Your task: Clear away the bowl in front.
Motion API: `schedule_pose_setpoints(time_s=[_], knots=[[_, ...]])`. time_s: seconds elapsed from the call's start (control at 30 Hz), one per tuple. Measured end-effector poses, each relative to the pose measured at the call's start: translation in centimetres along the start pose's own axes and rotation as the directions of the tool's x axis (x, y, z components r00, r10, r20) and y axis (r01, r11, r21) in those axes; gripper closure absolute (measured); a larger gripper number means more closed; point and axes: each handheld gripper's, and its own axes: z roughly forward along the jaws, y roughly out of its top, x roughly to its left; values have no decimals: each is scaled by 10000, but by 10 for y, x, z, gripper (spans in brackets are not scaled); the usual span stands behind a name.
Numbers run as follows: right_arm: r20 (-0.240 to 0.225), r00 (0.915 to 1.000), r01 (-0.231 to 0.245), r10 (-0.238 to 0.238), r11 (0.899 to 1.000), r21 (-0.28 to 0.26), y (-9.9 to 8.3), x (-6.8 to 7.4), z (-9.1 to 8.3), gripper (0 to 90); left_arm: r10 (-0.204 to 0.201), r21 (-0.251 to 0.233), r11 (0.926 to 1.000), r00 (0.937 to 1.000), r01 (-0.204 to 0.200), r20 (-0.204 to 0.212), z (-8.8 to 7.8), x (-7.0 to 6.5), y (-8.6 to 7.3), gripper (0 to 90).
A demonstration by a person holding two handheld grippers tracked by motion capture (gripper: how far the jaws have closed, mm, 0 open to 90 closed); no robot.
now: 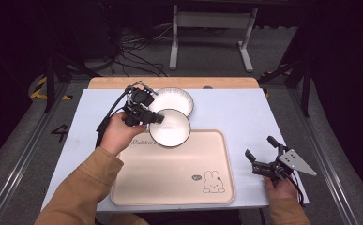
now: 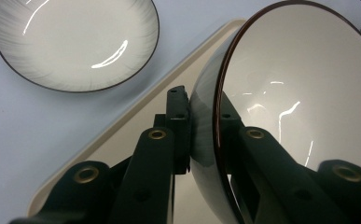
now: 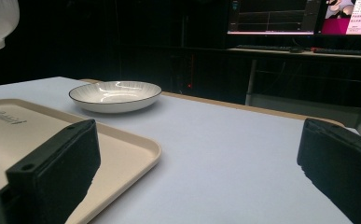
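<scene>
My left hand-held gripper (image 1: 156,118) pinches the bowl (image 1: 170,127) rim above the tray (image 1: 179,183); right hand-held gripper (image 1: 261,153) spread wide.

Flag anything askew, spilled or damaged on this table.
Nothing spilled or damaged. The one thing off level is the bowl, gripped by its rim in the left gripper and tilted steeply above the tray. The plate lies flat on the table.
</scene>
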Motion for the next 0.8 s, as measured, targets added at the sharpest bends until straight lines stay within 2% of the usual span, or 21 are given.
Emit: schedule_pose_setpoints(time_s=[0.43,0.67,0.8], knots=[[-2,10000,-5,5,10000,3,0,0,0,1,275,752,9967,9992,-297,304,18,-8,-9,822],[-2,10000,-10,10,10000,3,0,0,0,1,686,1305,9885,9958,-761,606,29,-8,-14,822],[-2,10000,-6,6,10000,3,0,0,0,1,774,1599,9832,9943,-884,740,39,-9,-18,822]])
